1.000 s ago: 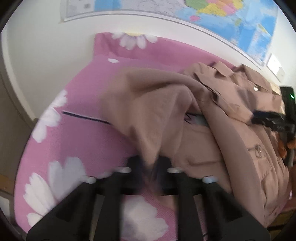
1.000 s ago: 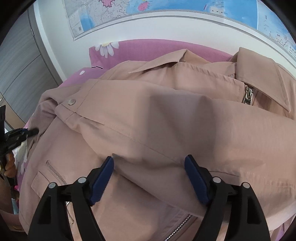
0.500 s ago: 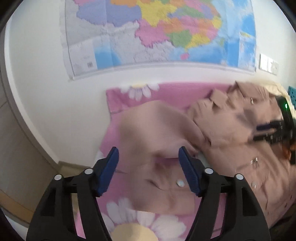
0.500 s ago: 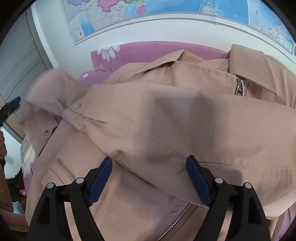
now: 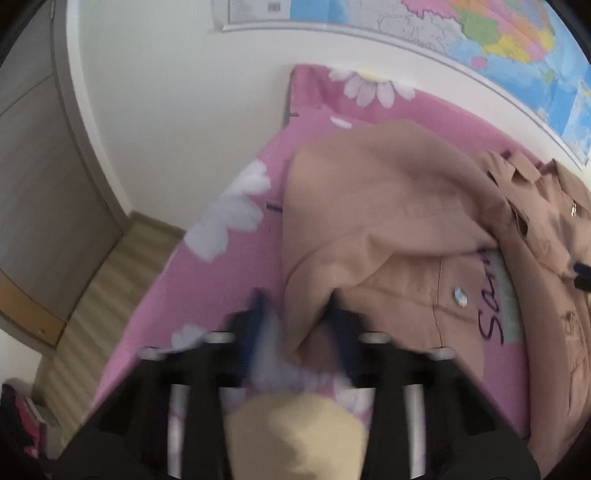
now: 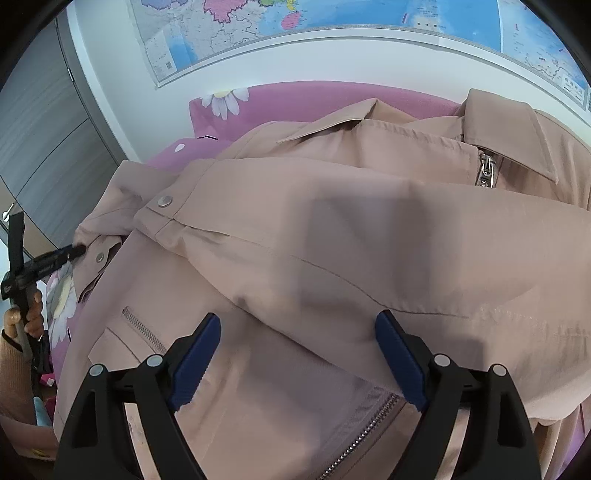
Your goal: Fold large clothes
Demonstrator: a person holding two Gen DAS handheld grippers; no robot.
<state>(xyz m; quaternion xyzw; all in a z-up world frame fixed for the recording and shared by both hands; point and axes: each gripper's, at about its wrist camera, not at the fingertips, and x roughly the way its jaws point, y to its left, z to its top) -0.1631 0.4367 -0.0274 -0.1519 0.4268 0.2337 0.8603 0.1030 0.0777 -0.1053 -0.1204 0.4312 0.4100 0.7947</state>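
left gripper [image 5: 295,317]: jaws just closed, clamped on jacket [image 6: 332,258] sleeve fabric at its edge | right gripper [image 6: 297,354]: jaws wide, just opening further, above jacket front, gripping nothing | jacket: on pink floral bedsheet [image 5: 207,288], collar toward wall map [image 6: 332,22], long axis wall-to-viewer.

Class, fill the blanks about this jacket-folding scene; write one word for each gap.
1. The bedsheet under the jacket is pink with white ____.
2. On the wall behind the bed hangs a ____.
3. The right gripper hovers over the jacket with its jaws ____.
4. The left gripper is shut on the jacket's ____.
Missing words: flowers; map; open; sleeve.
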